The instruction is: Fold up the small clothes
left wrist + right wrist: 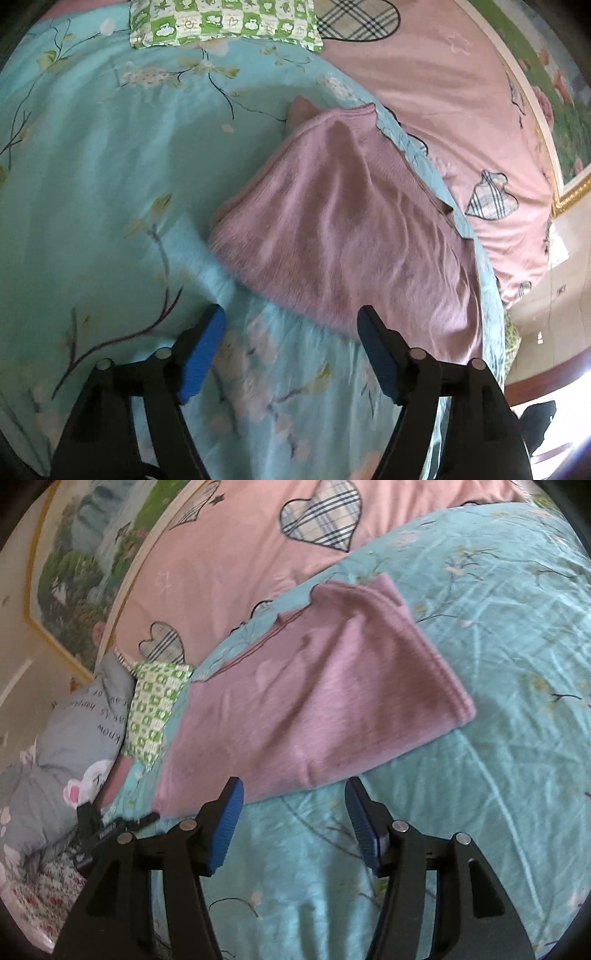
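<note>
While I look down along the left gripper [291,325], I see its two blue pads [201,354] standing wide apart with nothing between them, hovering over the turquoise flowered quilt [110,192]. At the far left of that view the quilt spreads out bare, and at its top edge lies a green-and-white checked pillow [221,22]. Moving right, the pink garment [343,229] lies flat on the quilt, folded into a broad wedge, its near hem just ahead of my open fingertips and its narrow end pointing away toward the pink sheet [461,103] with plaid hearts. Beyond that sheet, at the right rim, a framed picture [569,122] hangs on the wall. Through the right wrist camera, I see the same framed picture [74,576] at the far left, then a grey cushion [74,738] with printed words, then the checked pillow [155,709]. Next comes the pink garment [314,701], lying on the quilt [498,664] with its stitched hem on the right and its near edge just beyond the right gripper [293,794]. Its blue pads [225,830] are also apart, gripping nothing, with only the quilt showing in the gap between them.
</note>
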Motion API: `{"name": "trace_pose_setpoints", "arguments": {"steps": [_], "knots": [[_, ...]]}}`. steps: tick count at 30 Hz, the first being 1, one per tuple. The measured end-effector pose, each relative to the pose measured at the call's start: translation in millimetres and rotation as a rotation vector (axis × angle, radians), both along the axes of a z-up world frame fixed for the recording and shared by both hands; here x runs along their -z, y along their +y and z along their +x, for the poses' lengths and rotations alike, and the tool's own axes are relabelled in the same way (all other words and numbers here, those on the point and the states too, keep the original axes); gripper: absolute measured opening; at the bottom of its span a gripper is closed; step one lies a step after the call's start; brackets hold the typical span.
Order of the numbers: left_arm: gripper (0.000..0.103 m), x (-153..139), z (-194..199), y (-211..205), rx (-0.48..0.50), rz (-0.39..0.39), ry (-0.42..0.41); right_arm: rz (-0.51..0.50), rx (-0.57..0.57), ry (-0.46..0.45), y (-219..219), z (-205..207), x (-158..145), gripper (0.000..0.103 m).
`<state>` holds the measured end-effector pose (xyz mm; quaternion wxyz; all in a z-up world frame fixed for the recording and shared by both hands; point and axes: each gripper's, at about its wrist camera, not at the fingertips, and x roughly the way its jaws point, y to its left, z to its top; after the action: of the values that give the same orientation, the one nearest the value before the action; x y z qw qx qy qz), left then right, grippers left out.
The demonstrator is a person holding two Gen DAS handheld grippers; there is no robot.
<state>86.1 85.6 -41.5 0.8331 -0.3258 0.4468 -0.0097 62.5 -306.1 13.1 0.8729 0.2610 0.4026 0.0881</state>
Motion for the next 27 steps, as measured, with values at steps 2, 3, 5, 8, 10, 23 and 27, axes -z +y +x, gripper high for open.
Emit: {"name": "trace_pose_setpoints", "arguments": {"steps": [2,3,5,8,10,23,27], "knots": [[0.075,1.2,11.4,-2.0,-0.017,-0.004,-0.001,0.004,-0.015,0.006,3.0,1.0,1.7,0.059],[0.075,1.9,17.3,-2.0,-0.03,-0.013,-0.005,0.007,-0.018,0.009,3.9,0.8,2.3,0.059],[0.076,4.1,27.4,-1.5,-0.052,-0.023,-0.011,0.012,-0.021,0.014,5.0,1.9,3.5,0.059],[0.076,5.5,39.7,-2.2,-0.086,-0.009,-0.024,0.011,-0.025,0.021,4.6,4.5,4.6,0.059],[0.076,5.5,46.0,-4.1,-0.1,0.009,-0.032,0.011,-0.027,0.029,2.9,8.4,6.1,0.059],[0.006,-44.6,63.5,-59.8,0.07,0.16,-0.18,0.066,-0.007,0.029,-15.9,19.4,9.8,0.059],[0.006,-80.3,71.2,-116.8,0.219,0.175,-0.285,0.099,0.016,-0.001,-31.4,16.0,3.2,0.059]]}}
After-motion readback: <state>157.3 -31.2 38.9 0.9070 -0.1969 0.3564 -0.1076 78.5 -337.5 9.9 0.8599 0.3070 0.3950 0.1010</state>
